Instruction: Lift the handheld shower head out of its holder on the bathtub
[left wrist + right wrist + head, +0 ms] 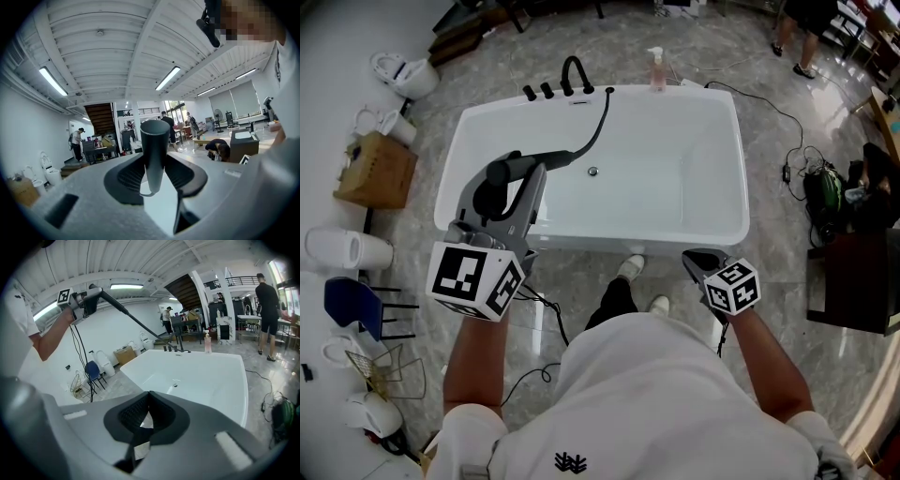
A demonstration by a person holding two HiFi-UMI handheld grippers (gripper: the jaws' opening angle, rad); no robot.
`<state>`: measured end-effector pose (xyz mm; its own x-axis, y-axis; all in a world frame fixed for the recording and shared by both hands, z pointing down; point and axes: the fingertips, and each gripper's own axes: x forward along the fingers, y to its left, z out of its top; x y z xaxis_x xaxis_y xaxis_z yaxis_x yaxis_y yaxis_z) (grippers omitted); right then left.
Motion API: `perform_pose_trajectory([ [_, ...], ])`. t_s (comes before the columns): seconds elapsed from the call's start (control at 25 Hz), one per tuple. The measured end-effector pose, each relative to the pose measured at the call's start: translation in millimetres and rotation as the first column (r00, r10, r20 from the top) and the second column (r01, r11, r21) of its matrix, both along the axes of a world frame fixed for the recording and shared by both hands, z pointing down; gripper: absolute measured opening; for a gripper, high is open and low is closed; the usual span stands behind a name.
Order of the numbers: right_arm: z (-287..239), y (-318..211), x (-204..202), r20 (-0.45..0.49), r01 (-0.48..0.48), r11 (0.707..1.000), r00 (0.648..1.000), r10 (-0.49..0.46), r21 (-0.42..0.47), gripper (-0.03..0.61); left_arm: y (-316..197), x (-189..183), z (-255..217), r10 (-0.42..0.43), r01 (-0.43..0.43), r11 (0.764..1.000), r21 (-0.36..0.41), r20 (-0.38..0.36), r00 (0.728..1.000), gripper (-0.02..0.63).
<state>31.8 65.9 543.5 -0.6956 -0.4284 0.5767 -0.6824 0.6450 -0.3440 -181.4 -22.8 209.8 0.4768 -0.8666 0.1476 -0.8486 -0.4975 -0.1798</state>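
Currently left tool (514, 190) clamped on shower head (555, 157) handle, held above bathtub (712, 228) left rim; hose (602, 117) runs to far rim. Right tool (146, 420) clenched, empty. Judged light, rigid, slick; hose tugs, so grip mid-handle.

A freestanding white bathtub (736, 169) stands on a polished marble-look floor (694, 47) in a large open hall, apparently a bathroom-fittings showroom. Toilets (403, 75) line one wall. Beyond are ceiling strip lights (52, 80), a staircase (100, 117) and people (268, 310) among worktables (97, 151).
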Motion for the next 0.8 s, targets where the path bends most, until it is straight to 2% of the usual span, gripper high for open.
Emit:
perform_pose_trajectory([
  [0.8,-3.0,4.6,1.1,-0.007,0.003,1.0,1.0,-0.003,0.008,0.012,-0.7,3.9,2.1,0.007,-0.007,1.0,-0.017,0.005,1.0,0.14],
])
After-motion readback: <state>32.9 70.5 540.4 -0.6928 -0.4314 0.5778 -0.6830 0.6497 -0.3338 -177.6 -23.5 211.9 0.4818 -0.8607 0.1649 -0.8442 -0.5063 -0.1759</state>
